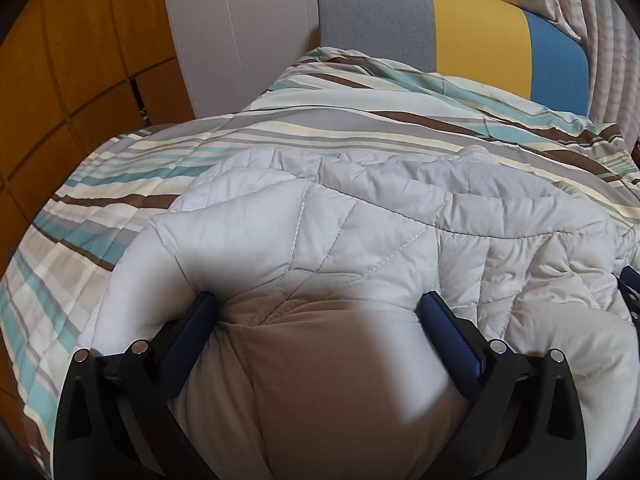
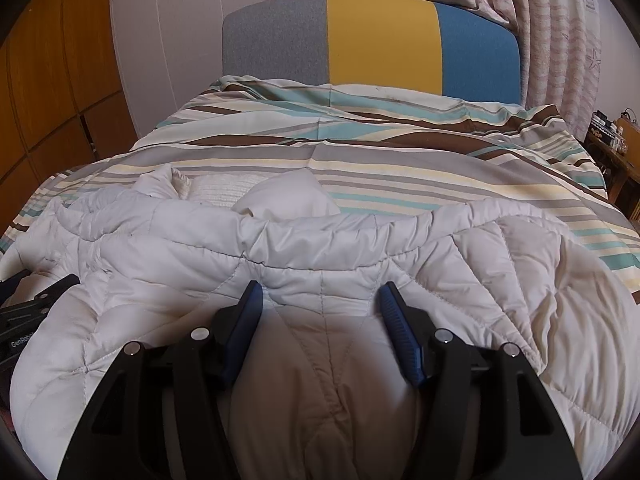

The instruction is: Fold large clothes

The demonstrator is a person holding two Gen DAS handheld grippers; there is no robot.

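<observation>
Quilted jacket (image 1: 360, 240) on striped bedspread (image 1: 120, 184).
Long axis crosswise to the bed. Left gripper (image 1: 320, 312) spread wide, jacket bulging between pads, grip unclear; right gripper (image 2: 320, 304) half open, pads flanking a fold, contact unclear.

Near part of the quilted jacket (image 1: 360, 220) perhaps bunched, hidden behind jaws and bottom edge.
</observation>
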